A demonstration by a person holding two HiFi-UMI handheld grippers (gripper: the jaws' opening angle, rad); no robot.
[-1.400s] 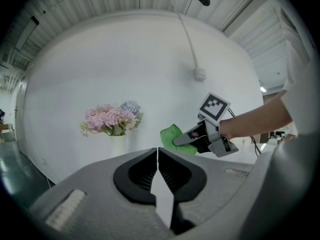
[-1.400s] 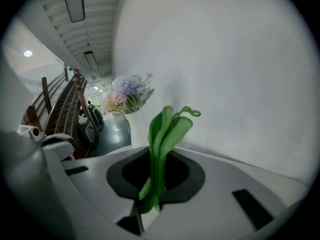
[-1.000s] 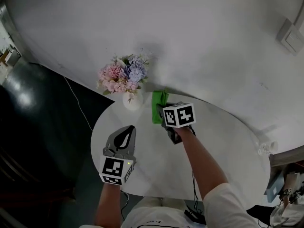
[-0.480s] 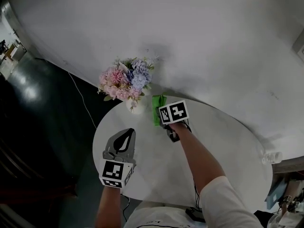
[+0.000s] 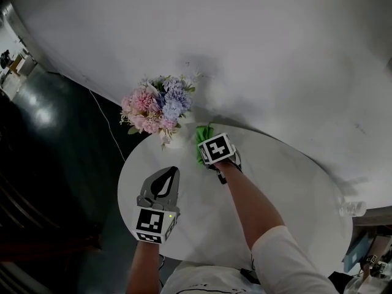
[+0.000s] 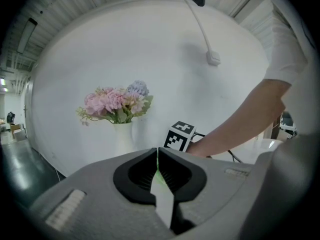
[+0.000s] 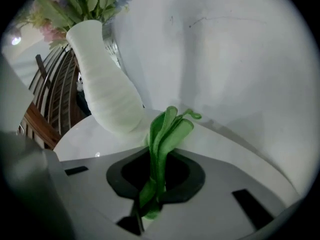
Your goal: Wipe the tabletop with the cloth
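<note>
A folded green cloth (image 7: 165, 134) is pinched between the jaws of my right gripper (image 7: 152, 194), its free end sticking out toward the wall. In the head view the green cloth (image 5: 201, 144) lies on the round white table (image 5: 288, 188) just beyond the right gripper (image 5: 208, 155), close to the white vase. My left gripper (image 5: 165, 179) hovers over the table's left part with its jaws together and nothing between them; its own view shows the left gripper (image 6: 157, 176) shut.
A white vase (image 7: 107, 91) of pink and blue flowers (image 5: 156, 106) stands at the table's far left edge, right beside the cloth. A curved white wall (image 5: 275, 60) runs behind the table. Dark floor (image 5: 49, 139) lies to the left. A black cable (image 5: 98, 127) hangs past the table.
My right gripper has slid the cloth a little to the left, nearer the vase. The left gripper has barely shifted.
</note>
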